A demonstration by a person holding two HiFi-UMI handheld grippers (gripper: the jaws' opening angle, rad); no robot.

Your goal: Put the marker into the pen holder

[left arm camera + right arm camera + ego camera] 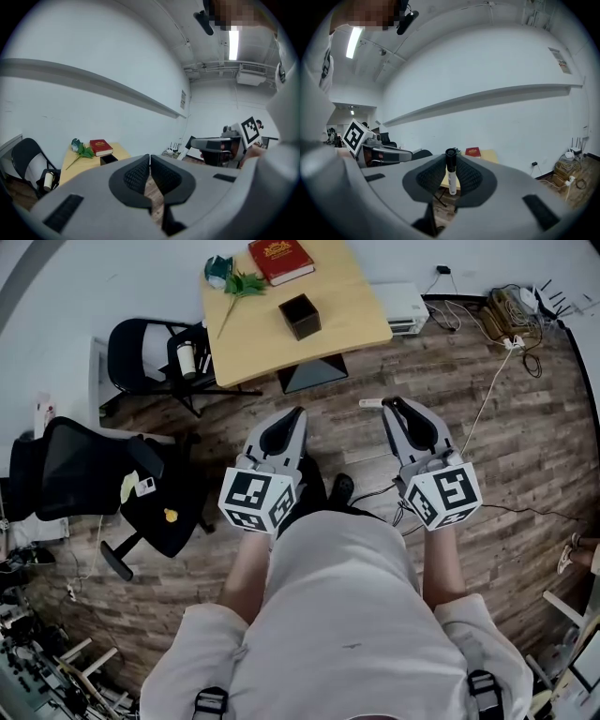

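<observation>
Between the right gripper's (451,174) mesh pads a marker (451,177) stands clamped upright, black cap on top and white barrel below. The left gripper's (150,174) jaws are closed together with nothing in them. Both grippers are held out level in front of the person, side by side and apart, well short of the table (349,326).

The pen holder (299,316) – a small black open box – sits near the middle of that light wooden table, with a red book (280,260) and a green artificial flower (234,281) at the table's far side. The floor (525,437) is dark wood plank. A black folding chair (150,357) stands to the left of the table and a black office chair (84,474) nearer the person; cables (511,315) lie tangled by the wall on the right.

Only the right gripper view shows the grip on the marker – from the head view it is just a white stub (370,403) beside the jaw tips. The gripper views alone show the white wall with its long ledge (487,101) and the ceiling lights (234,37); the head view alone shows the floor and chairs.
</observation>
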